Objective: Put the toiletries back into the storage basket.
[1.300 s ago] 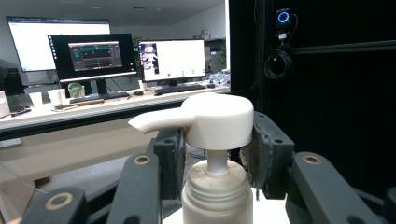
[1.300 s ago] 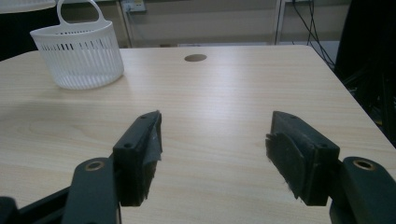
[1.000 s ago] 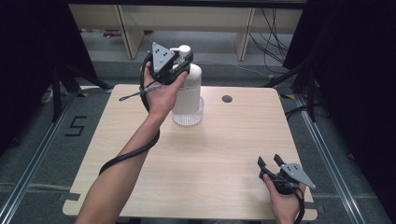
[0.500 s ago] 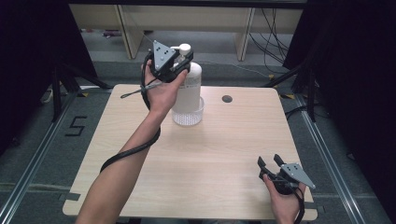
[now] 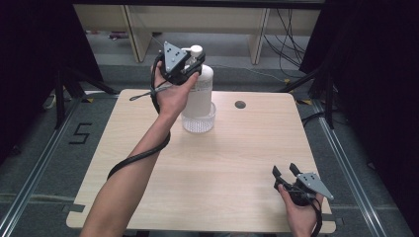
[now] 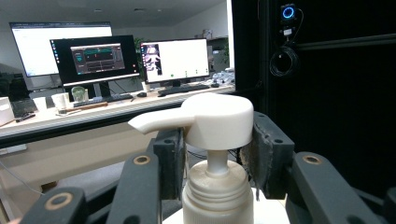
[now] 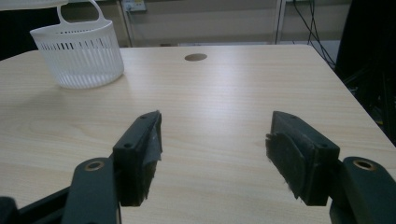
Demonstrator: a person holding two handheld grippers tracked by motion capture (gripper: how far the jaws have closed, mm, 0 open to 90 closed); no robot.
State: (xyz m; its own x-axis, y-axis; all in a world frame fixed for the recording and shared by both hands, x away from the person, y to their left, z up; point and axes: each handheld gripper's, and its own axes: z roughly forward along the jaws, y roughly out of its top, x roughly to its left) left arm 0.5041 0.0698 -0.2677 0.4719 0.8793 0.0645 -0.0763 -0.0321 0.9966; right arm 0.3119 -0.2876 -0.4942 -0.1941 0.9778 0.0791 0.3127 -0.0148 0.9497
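The pump bottle [image 5: 200, 91] stands upright at the far middle of the tabletop [image 5: 222, 163], its base down inside a small white basket [image 5: 198, 122]. Whether the base rests on the basket floor or hangs just above it cannot be told. Its long axis runs straight up and down. In the left gripper view the spout [image 6: 154, 122] of the pump head [image 6: 217, 121] points to the left of that picture (toward the desks and monitors beyond).

The left gripper [image 5: 190, 66] has its jaws on either side of the pump head and neck; the pads look pressed to the sides of the head, so the jaws seem clenched on the bottle at its top. By that the grasp looks made, and the bottle is either just being seated in the basket or about to be lifted out. What is left seems to be either letting go, or carrying it off.

The right gripper [image 5: 289, 174] lies at the near right corner, well apart from the bottle, its jaws released and wide over bare wood. A round hole [image 5: 240, 104] sits to the right of the basket.
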